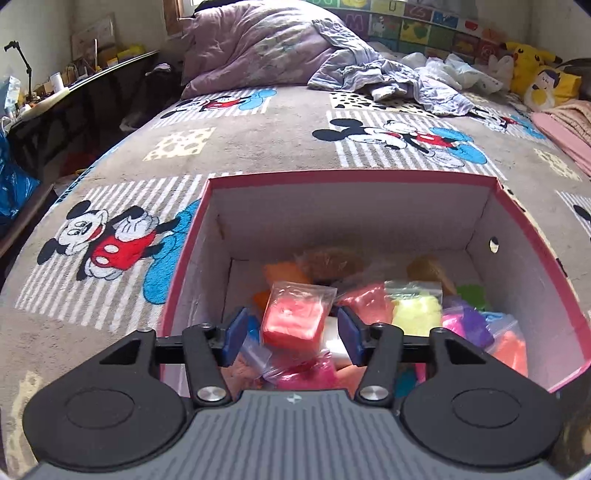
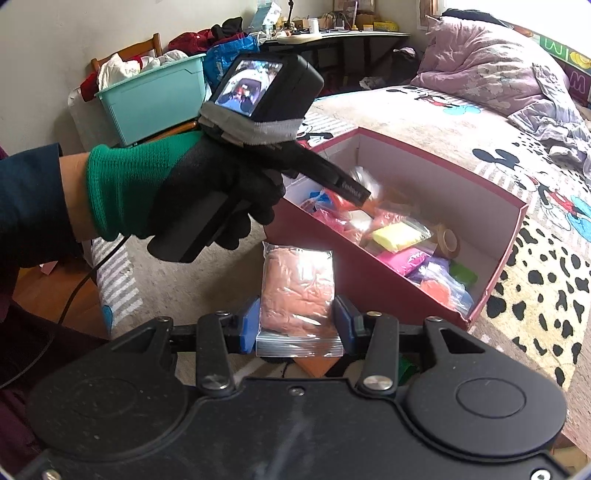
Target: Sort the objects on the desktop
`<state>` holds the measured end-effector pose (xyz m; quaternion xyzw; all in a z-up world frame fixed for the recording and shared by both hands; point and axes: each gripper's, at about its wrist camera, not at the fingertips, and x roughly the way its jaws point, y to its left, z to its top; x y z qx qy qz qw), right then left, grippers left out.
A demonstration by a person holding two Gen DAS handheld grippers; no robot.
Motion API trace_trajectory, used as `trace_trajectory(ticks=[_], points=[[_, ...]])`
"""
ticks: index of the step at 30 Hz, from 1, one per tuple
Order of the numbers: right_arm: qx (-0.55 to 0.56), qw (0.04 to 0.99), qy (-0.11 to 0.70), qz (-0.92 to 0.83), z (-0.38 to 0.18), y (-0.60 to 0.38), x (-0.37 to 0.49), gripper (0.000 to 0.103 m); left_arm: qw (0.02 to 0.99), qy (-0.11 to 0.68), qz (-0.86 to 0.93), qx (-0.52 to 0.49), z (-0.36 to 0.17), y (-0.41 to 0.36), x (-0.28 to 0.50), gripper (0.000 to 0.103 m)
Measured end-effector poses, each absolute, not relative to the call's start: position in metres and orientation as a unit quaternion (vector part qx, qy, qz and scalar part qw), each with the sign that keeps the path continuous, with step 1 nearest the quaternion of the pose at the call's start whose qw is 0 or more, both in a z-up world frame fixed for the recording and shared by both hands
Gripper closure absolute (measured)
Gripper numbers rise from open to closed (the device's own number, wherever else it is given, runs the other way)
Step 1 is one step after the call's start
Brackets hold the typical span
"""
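A red-rimmed cardboard box [image 1: 351, 177] sits on the Mickey Mouse bedspread and holds several small plastic bags of coloured clay. My left gripper [image 1: 291, 328] hangs over the box with its blue pads apart; a coral-red clay bag [image 1: 293, 319] lies between them, seemingly loose, resting on the pile. In the right wrist view the left gripper [image 2: 364, 195] reaches into the box [image 2: 369, 280]. My right gripper [image 2: 297, 321] is shut on a bag of peach-brown clay [image 2: 297, 284], held just outside the box's near wall.
A yellow bag [image 2: 397, 236], pink and purple bags and a tape roll [image 2: 448, 240] lie in the box. A purple duvet [image 1: 258, 48] and crumpled clothes [image 1: 388, 81] lie further up the bed. A teal bin [image 2: 155, 99] and cluttered desk [image 2: 332, 33] stand beyond the bed.
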<state>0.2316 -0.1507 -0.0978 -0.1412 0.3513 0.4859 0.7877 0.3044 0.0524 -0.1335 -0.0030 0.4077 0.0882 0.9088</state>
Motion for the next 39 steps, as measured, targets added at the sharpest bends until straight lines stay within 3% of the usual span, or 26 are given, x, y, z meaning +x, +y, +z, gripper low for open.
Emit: trace_trajectory(ticks=[22, 39], points=[[-0.103, 0.844, 0.334, 0.408, -0.089, -0.139, 0.258, 0.061, 0.926, 0.368, 0.004, 0.090, -0.083, 0.052, 0.245, 0.050], [-0.107, 0.869, 0.325, 0.358, -0.094, -0.136, 0.279, 0.061, 0.881, 0.405, -0.135, 0.205, -0.103, 0.028, 0.198, 0.050]])
